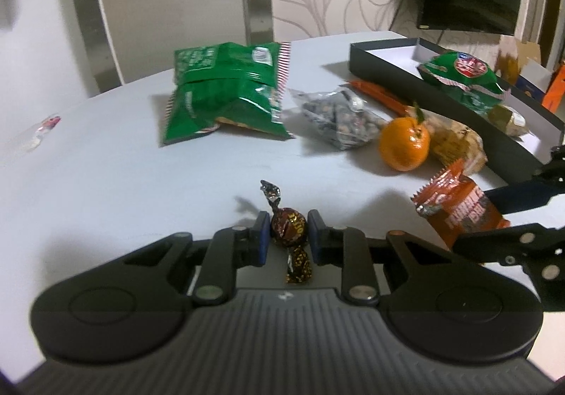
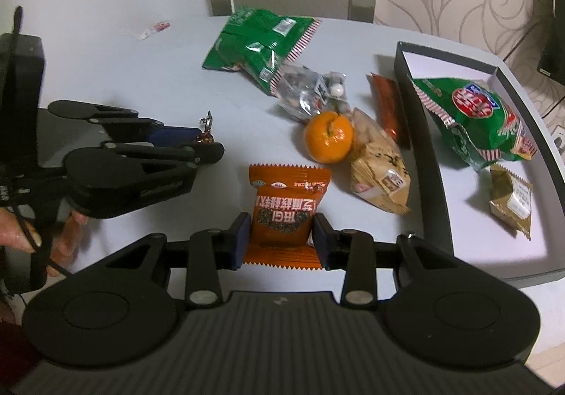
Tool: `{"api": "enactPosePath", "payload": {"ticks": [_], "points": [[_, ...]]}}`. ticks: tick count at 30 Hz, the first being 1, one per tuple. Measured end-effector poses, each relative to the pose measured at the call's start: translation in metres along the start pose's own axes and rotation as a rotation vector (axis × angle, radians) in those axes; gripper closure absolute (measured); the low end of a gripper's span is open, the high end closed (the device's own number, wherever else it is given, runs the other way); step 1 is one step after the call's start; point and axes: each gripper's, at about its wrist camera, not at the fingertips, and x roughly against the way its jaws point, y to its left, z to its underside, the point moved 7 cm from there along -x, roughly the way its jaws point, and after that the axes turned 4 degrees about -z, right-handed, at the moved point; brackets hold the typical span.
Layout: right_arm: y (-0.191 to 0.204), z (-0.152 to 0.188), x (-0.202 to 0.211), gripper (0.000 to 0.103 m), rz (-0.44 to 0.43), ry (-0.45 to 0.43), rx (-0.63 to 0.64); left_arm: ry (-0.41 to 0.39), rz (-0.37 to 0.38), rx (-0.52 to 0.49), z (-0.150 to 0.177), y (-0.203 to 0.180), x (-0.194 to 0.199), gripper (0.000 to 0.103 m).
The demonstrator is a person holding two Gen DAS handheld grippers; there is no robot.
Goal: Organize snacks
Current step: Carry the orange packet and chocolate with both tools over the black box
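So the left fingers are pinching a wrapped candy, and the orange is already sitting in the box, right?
Not quite. The left fingers do pinch the candy, but the orange lies on the table, outside the box, as the right wrist view shows.

Small clear wrapper (image 1: pixel 33 135) at the table's far edge, blurred, its contents too small to tell.

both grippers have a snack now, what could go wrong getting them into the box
The left gripper pinches only the round middle of the small wrapped candy, so it may slip or twist out when lifted. The right gripper squeezes the orange packet by its soft sides, and it could buckle loose. The mandarin and beige packet lie before the box, so a low carry might knock them.
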Motion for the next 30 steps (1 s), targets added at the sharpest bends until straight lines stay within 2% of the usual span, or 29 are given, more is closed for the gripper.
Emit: {"api": "enactPosePath", "payload": {"ticks": [17, 30], "points": [[0.016, -0.025, 0.027, 0.06, -0.011, -0.107, -0.017, -0.026, -0.036, -0.009, -0.009, 0.014, 0.005, 0.077], [0.017, -0.036, 0.039, 0.06, -0.018, -0.155, -0.029, -0.052, -0.047, -0.018, -0.023, 0.015, 0.008, 0.077]]}}
